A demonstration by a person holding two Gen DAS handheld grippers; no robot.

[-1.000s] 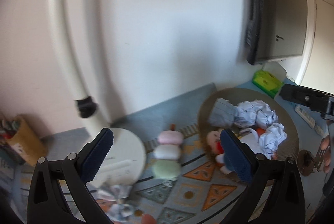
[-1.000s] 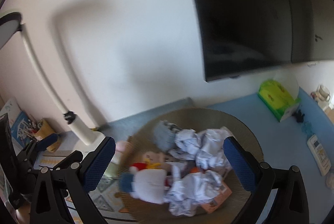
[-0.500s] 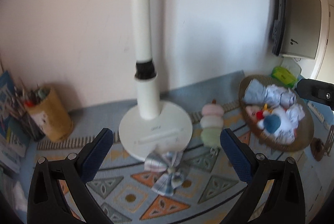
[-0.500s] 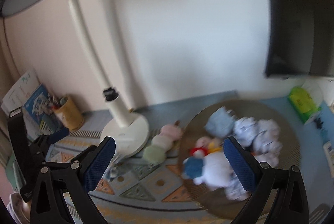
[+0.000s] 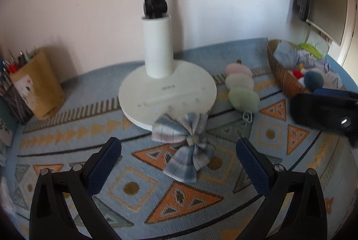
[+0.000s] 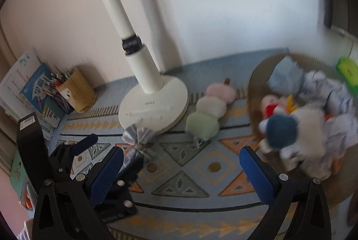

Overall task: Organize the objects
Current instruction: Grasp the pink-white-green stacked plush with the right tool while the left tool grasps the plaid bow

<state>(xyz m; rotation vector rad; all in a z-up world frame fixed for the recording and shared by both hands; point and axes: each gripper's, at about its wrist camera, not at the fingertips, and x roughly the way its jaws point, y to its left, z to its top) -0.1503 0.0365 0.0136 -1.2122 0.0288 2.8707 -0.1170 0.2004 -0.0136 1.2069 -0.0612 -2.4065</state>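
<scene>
In the left wrist view, the left gripper [image 5: 176,164] is seen at the bottom of the frame with its jaws spread wide and nothing held. A plaid fabric bow [image 5: 183,146] is found at centre frame on the patterned mat [image 5: 138,186], between and just beyond the fingertips, its upper edge overlapping the white lamp base [image 5: 167,92]. A pink, white and green plush skewer [image 5: 240,88] is placed right of the base, and a woven basket [image 5: 282,74] of soft toys and crumpled paper is seen at the upper right. A pen holder [image 5: 38,88] is set at the left.

In the right wrist view, the right gripper [image 6: 181,173] is shown low in the frame, jaws apart and empty. The bow [image 6: 138,139] lies left of centre, above the left finger; the left gripper [image 6: 107,164] is seen beside it. The skewer [image 6: 210,112] sits at centre, the basket [image 6: 255,92] at the right.
</scene>
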